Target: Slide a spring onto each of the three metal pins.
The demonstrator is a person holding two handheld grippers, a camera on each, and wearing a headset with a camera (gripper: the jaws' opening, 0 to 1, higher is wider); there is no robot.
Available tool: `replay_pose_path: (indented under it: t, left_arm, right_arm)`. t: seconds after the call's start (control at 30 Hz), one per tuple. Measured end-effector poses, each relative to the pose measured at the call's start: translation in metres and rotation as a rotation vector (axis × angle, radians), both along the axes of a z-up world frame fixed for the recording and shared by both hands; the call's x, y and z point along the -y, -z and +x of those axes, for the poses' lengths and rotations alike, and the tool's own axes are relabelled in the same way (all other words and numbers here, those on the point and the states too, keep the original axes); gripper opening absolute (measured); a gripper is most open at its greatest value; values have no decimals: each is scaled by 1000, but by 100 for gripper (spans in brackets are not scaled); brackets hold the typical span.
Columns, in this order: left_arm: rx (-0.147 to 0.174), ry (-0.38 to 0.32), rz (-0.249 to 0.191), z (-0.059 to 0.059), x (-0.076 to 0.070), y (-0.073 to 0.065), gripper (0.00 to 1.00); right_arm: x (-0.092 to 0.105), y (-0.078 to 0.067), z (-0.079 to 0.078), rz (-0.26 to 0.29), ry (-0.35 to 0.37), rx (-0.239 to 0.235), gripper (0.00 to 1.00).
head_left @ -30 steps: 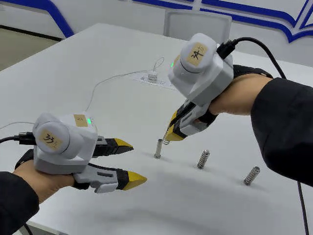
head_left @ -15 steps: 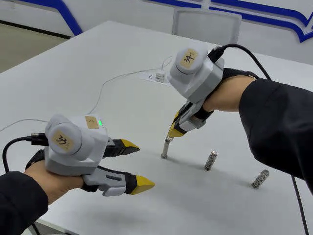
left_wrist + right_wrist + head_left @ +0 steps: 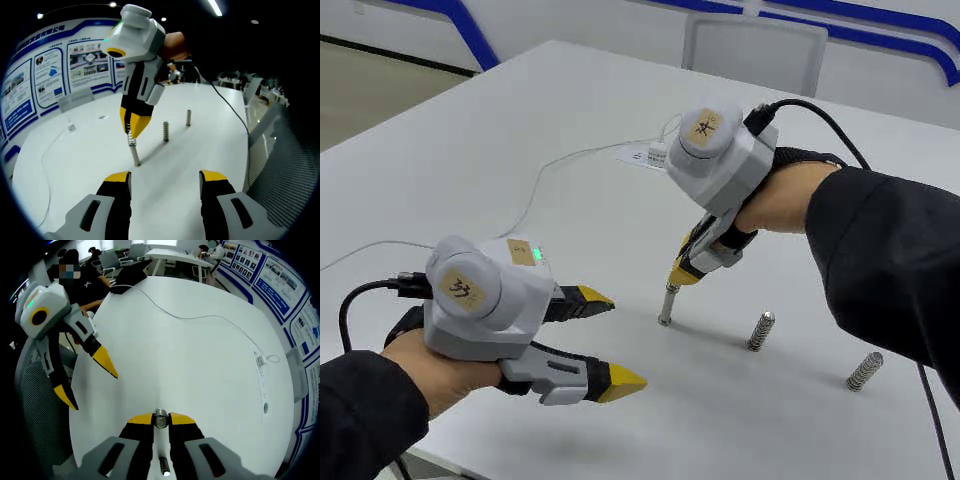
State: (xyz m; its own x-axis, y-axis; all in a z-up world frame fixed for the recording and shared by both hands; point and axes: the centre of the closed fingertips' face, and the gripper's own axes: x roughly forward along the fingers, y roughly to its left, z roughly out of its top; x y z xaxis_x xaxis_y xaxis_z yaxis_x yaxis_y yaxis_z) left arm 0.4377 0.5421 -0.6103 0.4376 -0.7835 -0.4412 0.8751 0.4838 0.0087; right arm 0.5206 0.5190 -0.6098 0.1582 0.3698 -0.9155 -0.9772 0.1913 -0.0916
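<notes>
Right claw [image 3: 677,277]: held by the person's right hand, tilted steeply down toward the surface [image 3: 500,120]. Its yellow tips are pressed together on a coil. In the right gripper view the coil's end shows clamped squarely between the two tips.
Held spring [image 3: 131,138]: hangs from the right claw's tips, directly above the first pin. Its lower end sits at the pin's top; whether it has passed over the tip cannot be told.
First pin [image 3: 665,307]: stands upright on the surface, straight below the right claw's tips, with its shaft bare below the spring.
Second pin [image 3: 761,330]: stands to the right of the first pin in the head view, near it, sheathed in a spring along its visible length.
Third pin [image 3: 865,370]: stands farther right of the first pin, beyond the second, likewise wrapped in a spring. The three form a rough row.
Left claw [image 3: 618,340]: held by the left hand above the surface, on the person's side of the first pin. Its jaws are spread with nothing between them, and its tips point toward the first pin but stay apart from it.
Cable [image 3: 550,165]: a thin white lead lying on the surface, well beyond the first pin on the far side.
</notes>
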Motion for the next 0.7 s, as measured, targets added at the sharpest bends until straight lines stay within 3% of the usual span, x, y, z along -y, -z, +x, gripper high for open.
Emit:
replay_pose_path:
  t: [0.7]
  left_arm:
    - [-11,-1,5,0,0,2,56]
  right_arm:
    - [-1,41,1,-58,21,-63,12]
